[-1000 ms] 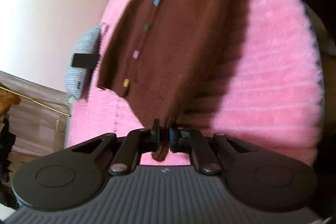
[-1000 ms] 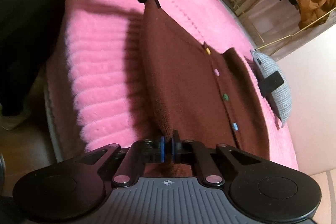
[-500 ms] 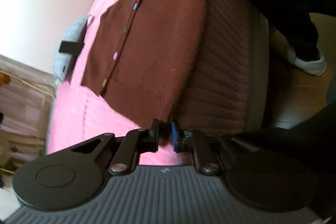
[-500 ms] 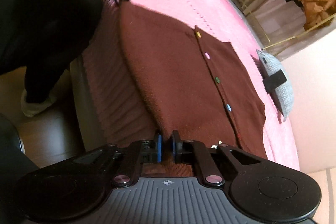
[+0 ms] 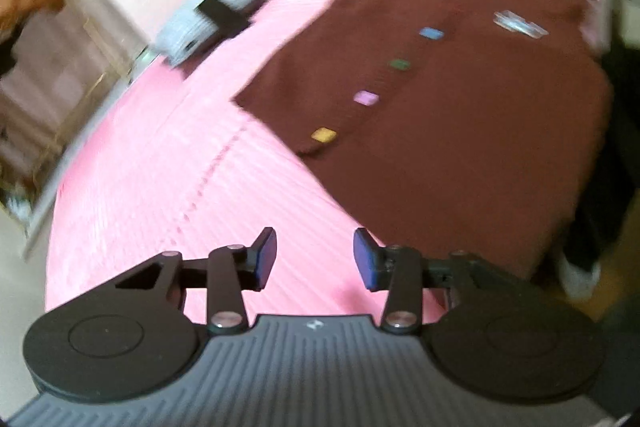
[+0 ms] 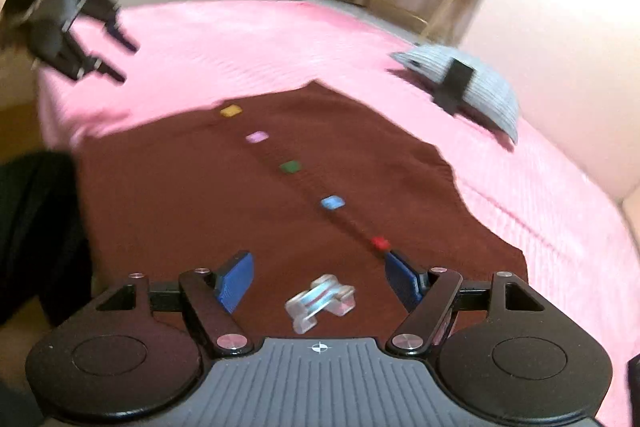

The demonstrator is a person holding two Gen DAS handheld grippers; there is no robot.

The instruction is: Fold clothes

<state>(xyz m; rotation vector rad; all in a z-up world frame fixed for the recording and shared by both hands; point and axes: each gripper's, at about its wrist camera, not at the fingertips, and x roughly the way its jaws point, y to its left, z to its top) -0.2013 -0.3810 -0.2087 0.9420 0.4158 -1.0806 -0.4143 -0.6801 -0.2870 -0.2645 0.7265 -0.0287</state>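
Two grippers hang over one brown cardigan [image 6: 248,211] spread flat on a pink bed [image 5: 168,187]. The left gripper [image 5: 315,259] and right gripper [image 6: 318,279], jaws just parted, grip nothing. Five coloured buttons [image 6: 332,203] run down the front; one grey pillow [image 6: 476,87] lies beyond.

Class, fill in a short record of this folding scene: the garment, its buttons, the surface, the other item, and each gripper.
garment: brown knitted cardigan, lying spread flat
buttons: a row of yellow, pink, green, blue and red
surface: pink ribbed plush bedcover
other item: grey ribbed bundle with a black strap
left gripper: fingers just opened, nothing between
right gripper: fingers just opened, over the cardigan
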